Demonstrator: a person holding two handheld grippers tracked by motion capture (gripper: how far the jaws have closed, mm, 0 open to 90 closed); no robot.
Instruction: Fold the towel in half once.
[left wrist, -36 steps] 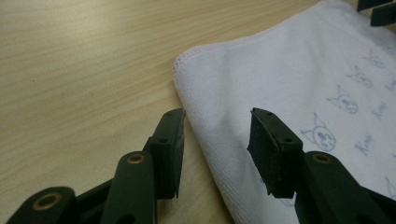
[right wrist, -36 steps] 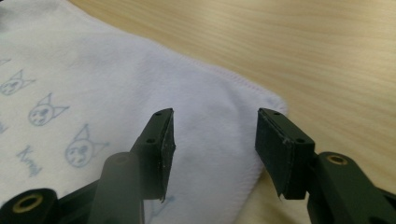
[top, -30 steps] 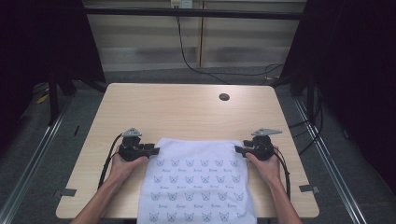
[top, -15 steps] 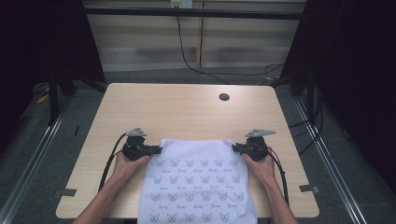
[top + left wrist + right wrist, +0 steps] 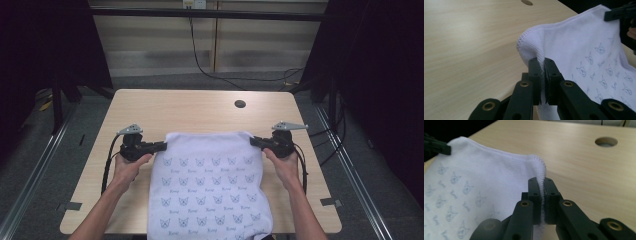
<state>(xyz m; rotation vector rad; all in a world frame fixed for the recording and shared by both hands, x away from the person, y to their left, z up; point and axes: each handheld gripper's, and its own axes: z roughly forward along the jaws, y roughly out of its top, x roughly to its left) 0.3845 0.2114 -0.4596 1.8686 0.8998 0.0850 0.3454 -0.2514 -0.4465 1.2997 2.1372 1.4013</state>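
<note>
Since the earlier frame the towel's (image 5: 210, 185) far edge is raised off the bench (image 5: 200, 112); its corners are clamped by the left gripper (image 5: 542, 65) and right gripper (image 5: 542, 184), apparently taut between.

A white towel (image 5: 210, 187) printed with rows of small grey animal-face motifs lies in the lower middle of the high view, spread over the near part of the table (image 5: 200, 112) and hanging past its near edge. Its 2 far corners are lifted off the wood, pinched at the stitched hem, so the far edge stretches between them, slightly arched.
</note>
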